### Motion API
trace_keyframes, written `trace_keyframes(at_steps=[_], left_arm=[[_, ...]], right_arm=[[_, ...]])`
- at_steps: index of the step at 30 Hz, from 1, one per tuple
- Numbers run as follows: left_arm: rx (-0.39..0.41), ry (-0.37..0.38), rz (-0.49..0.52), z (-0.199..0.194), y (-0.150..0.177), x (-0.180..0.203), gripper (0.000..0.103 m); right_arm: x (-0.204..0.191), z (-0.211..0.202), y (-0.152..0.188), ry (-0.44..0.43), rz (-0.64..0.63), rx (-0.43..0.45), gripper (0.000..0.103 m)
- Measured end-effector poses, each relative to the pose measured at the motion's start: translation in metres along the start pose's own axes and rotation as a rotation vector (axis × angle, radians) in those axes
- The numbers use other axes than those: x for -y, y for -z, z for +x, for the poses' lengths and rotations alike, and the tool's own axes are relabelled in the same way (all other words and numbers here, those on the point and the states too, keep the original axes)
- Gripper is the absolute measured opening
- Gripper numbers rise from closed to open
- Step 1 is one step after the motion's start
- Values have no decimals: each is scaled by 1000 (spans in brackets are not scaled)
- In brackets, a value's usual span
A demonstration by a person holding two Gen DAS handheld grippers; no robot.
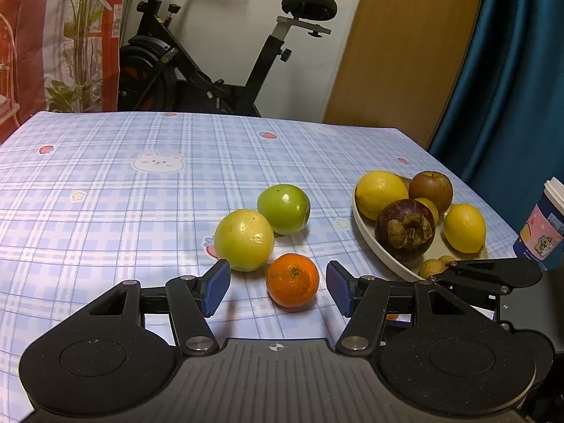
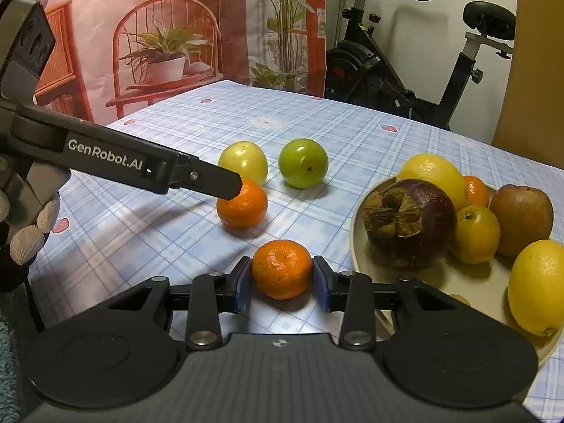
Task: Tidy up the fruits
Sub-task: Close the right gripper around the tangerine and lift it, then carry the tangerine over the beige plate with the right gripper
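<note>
Plate (image 2: 356,246) right of four loose fruits (mangosteen (image 2: 410,224) on it)

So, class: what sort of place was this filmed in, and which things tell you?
Probably a room in a home: an exercise bike beside a table with a cartoon-print check cloth, and a plate of mixed fruit.

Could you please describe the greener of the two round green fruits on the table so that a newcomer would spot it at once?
Start at the cream plate heaped with fruit on the checked tablecloth. Four fruits lie loose beside it: two oranges nearer, two green ones behind. The green fruit is the back one closer to the plate, deeper green than its yellowish neighbour.
</note>
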State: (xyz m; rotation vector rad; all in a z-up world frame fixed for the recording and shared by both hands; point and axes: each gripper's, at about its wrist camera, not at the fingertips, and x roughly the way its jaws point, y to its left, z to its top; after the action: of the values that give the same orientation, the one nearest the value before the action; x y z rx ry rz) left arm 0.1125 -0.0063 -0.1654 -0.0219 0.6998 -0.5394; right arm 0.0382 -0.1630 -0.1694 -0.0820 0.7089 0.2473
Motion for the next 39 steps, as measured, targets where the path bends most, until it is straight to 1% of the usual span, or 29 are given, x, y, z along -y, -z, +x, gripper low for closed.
trace_keyframes(at_steps=[9, 12, 14, 16, 20, 23, 25, 28, 32, 35, 37, 39], left_arm=[[-18, 15, 0, 6, -1, 0, 63], [-29, 15, -2, 12, -1, 1, 61], [-38, 13, -7, 18, -1, 3, 52], [-53, 16, -5, 24, -1, 3, 40], [-47, 14, 21, 23, 1, 6, 40], [-42, 20, 11, 19, 1, 5, 40], [-31, 39, -9, 14, 0, 5, 40], [-5, 66, 9, 7, -6, 11, 40], [30, 119, 49, 2, -16, 30, 40], [49, 146, 87, 3, -26, 47, 40], [57, 157, 106, 7, -34, 58, 40], [63, 174, 121, 12, -43, 68, 40]], right_arm=[[0, -1, 0, -3, 6, 1, 39], [0, -1, 0, -3, 5, 1, 39], [0, -1, 0, -2, 6, 0, 39], [-1, -1, 0, -3, 7, 0, 39], [-1, -1, 0, -3, 7, 1, 39], [2, -1, -1, -4, 9, 2, 39], [2, -3, -1, -1, 10, 6, 39], [2, -21, -3, 7, -2, 53, 39], [9, -48, -4, 64, 15, 127, 39], [21, -60, -3, 143, 62, 165, 39], [30, -64, -2, 210, 109, 168, 39], [41, -63, 1, 272, 155, 151, 39]])
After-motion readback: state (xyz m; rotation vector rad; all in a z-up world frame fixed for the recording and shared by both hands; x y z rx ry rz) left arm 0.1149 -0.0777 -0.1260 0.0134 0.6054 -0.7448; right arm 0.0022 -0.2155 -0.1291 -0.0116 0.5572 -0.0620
